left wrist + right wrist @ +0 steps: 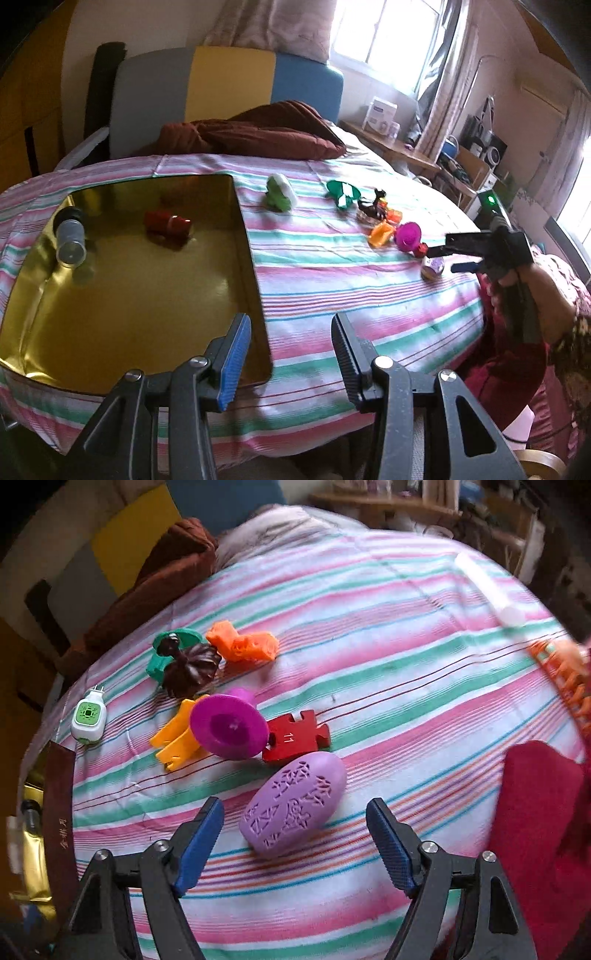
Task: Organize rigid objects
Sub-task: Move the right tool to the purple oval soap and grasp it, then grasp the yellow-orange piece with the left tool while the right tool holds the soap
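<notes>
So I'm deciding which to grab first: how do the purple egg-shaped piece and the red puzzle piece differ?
The purple egg-shaped piece is rounded with carved characters; the red puzzle piece is flat, notched and marked 11. The egg lies nearest the open right gripper; the puzzle piece sits farther off, against the magenta cup. Both rest on the striped sheet.

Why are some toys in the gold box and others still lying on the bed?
Nothing looks broken or spilled. The gold box holds a grey cylinder and a red piece. The purple oval, red puzzle piece and others remain loose on the striped sheet.
</notes>
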A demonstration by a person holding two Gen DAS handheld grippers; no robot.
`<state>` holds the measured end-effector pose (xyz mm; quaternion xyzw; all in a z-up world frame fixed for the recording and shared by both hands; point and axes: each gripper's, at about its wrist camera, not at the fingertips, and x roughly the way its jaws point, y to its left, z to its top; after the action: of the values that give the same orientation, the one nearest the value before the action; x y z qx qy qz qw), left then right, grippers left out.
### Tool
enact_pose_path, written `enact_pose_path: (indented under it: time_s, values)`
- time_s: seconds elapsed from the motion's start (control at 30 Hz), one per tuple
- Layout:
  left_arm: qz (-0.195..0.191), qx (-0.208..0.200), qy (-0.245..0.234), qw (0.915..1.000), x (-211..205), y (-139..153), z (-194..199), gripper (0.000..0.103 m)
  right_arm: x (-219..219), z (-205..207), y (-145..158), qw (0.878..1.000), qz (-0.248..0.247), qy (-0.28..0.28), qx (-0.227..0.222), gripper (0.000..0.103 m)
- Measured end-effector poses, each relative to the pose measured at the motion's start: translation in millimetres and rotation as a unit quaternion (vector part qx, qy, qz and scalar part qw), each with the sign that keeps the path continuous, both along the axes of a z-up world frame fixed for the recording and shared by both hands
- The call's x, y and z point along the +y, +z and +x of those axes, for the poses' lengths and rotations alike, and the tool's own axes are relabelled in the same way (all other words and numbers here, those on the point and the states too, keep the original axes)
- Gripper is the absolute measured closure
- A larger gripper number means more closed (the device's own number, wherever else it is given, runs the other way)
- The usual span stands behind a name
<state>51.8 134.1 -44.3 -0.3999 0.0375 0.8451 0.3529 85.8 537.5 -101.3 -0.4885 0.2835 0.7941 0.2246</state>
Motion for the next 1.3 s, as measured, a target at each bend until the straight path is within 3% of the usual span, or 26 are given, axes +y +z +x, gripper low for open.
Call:
enact_pose_path:
  time_s: [0.13,0.27,0.47,0.53,0.67,0.77,0.9,1.03,1.3]
  values:
    - [-0.012,0.005,-0.01,0.9999,9,0,2,0.057,3,-11,-10,1.0,-0.004,0.02,-0.01,0.037]
    - [-0.019,0.004,-0.007,0.9998,17,-1,-1,0.057,-1,-17,-11,0.999,0.023,0.044,-0.005,0.044]
    - [-0.014,-0.02,-0.022,0.9994,47,1,-14,0.057,-4,-12,-10,0.998,0.014,0.054,0.005,0.044]
    - [-0.016,-0.018,-0.027,0.9994,61,4,-16,0.057,-4,-9,-9,0.998,-0.003,0.053,0.012,0.037]
    - [-0.022,-0.024,-0.043,0.9985,90,6,-21,0.057,-7,-6,-10,0.998,-0.004,0.066,0.01,0.037]
    - [-0.029,-0.025,-0.057,0.9977,112,6,-24,0.057,-11,-12,-8,0.996,0.014,0.083,0.003,0.049]
    - [-0.04,-0.016,-0.074,0.9963,142,2,-27,0.057,-4,-8,-9,0.996,-0.023,0.08,0.028,0.06]
    - [-0.056,-0.031,-0.093,0.9936,182,-11,-42,0.057,10,0,-9,0.995,-0.07,0.054,0.056,0.065]
    - [-0.106,-0.054,-0.145,0.9823,258,-57,-77,0.054,15,1,-11,0.993,-0.094,0.044,0.065,0.067]
